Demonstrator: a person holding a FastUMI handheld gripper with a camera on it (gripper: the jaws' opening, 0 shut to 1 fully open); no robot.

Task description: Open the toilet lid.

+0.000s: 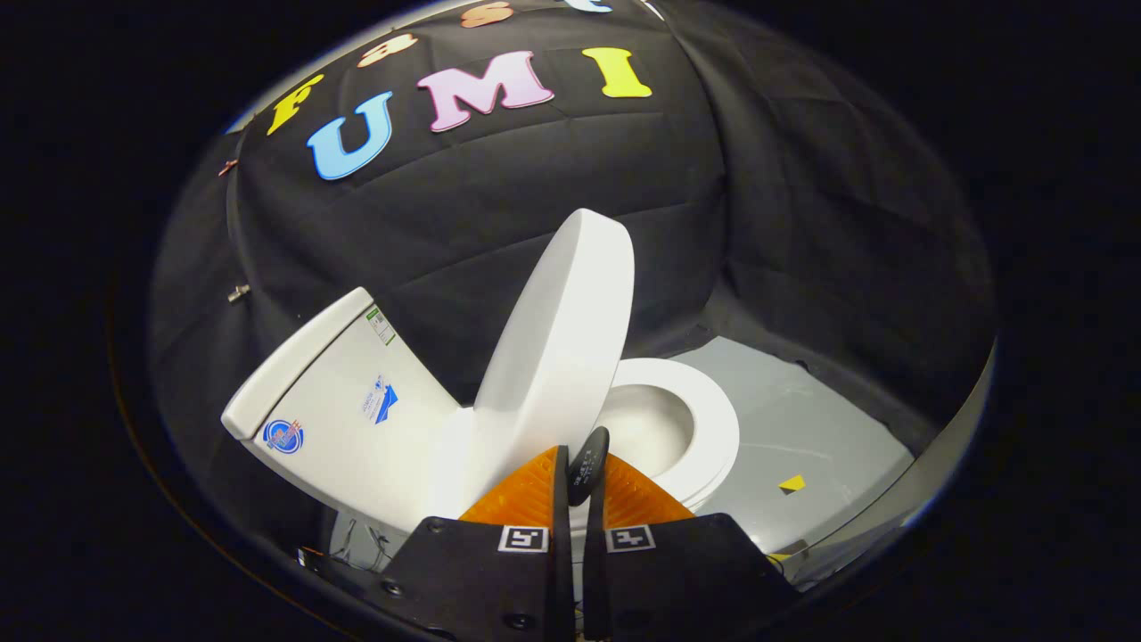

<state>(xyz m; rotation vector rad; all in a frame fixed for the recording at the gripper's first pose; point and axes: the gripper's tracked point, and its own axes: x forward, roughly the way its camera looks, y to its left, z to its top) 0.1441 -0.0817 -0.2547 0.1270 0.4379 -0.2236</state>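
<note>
A white toilet stands ahead of me, seen at a tilt. Its lid (pixel 562 339) is lifted well off the seat (pixel 713 428) and stands almost upright, between the tank (pixel 348 401) and the bowl. The open bowl and seat ring show just beyond my fingers. A small dark oval tab (pixel 590 456) sticks out from the lid's lower edge. My gripper (pixel 579 477) is shut on this tab, which is pinched between the two fingertips.
The tank carries a few stickers and its cover (pixel 294 357) sits in place. A pale grey floor panel (pixel 802 419) with a small yellow marker (pixel 792 483) lies past the bowl. Black cloth walls close in behind and beside the toilet.
</note>
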